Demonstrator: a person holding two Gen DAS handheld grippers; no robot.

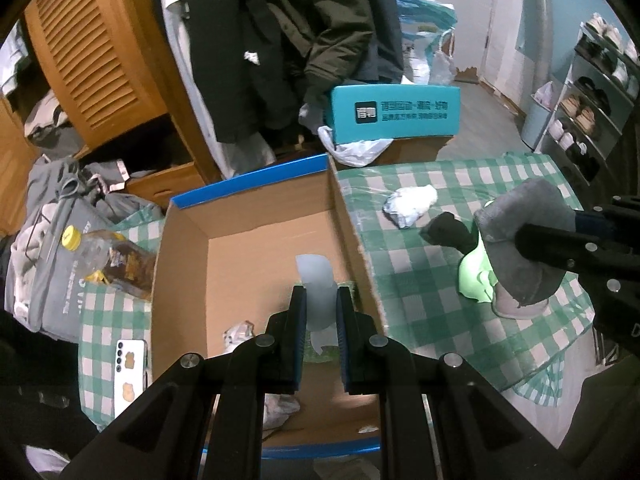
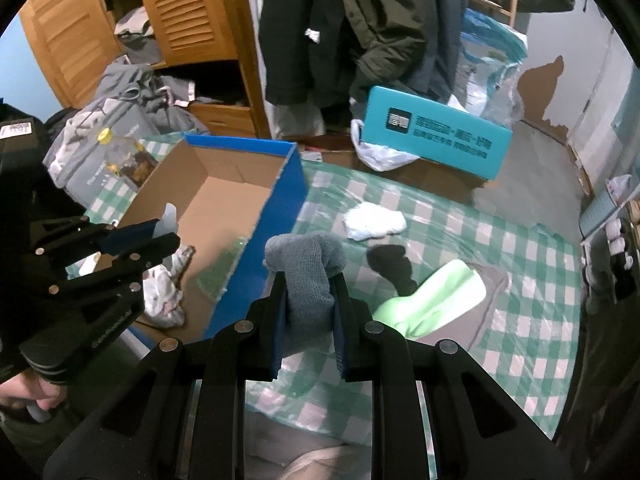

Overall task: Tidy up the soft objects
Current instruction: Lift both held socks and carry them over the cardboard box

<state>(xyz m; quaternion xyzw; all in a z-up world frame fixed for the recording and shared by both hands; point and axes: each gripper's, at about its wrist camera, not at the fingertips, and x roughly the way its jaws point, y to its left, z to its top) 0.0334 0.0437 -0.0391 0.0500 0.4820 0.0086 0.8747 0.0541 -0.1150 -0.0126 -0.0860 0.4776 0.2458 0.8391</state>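
Note:
My left gripper [image 1: 320, 300] is shut on a pale blue soft piece [image 1: 316, 280] and holds it over the open cardboard box [image 1: 256, 220]; it also shows in the right wrist view [image 2: 160, 236]. My right gripper [image 2: 310, 292] is shut on a grey sock [image 2: 308, 276] above the green checked tablecloth [image 2: 500, 240], just right of the box's blue wall [image 2: 276, 224]. The grey sock also shows in the left wrist view [image 1: 520, 240]. On the cloth lie a white sock [image 2: 374, 220], a black sock [image 2: 390, 264] and a light green soft item [image 2: 436, 296]. A crumpled patterned cloth [image 2: 164, 292] lies in the box.
A bottle with a yellow cap [image 1: 104, 252] and a white phone [image 1: 130, 368] lie left of the box. A teal box [image 1: 394, 110], plastic bags, hanging coats and a wooden wardrobe [image 1: 92, 48] stand behind the table. A shoe rack [image 1: 592, 100] is at the right.

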